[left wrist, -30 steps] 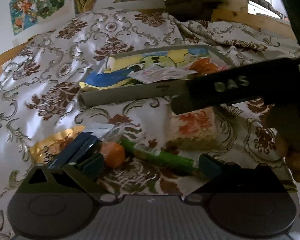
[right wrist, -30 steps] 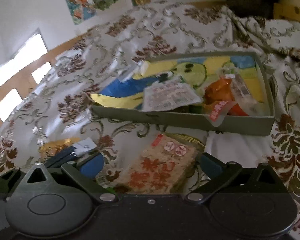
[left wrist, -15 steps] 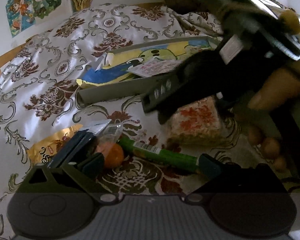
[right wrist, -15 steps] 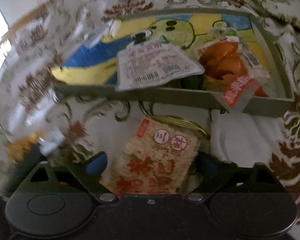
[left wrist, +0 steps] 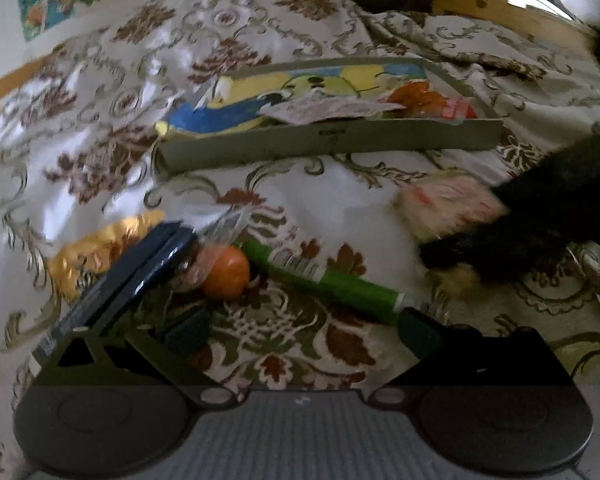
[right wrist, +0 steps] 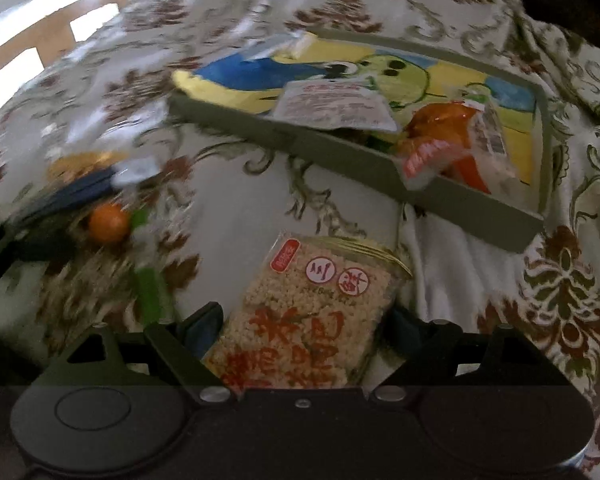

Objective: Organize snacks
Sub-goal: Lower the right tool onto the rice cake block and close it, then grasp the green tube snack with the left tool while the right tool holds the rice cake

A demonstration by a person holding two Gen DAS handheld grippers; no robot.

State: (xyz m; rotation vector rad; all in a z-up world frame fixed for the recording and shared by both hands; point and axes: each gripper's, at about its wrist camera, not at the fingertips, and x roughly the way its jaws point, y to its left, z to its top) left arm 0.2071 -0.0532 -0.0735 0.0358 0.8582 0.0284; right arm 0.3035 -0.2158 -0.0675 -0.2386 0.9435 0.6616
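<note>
Bedroom: patterned bedspread (left wrist: pixel 112 92), wall posters (left wrist: pixel 48 0).
</note>
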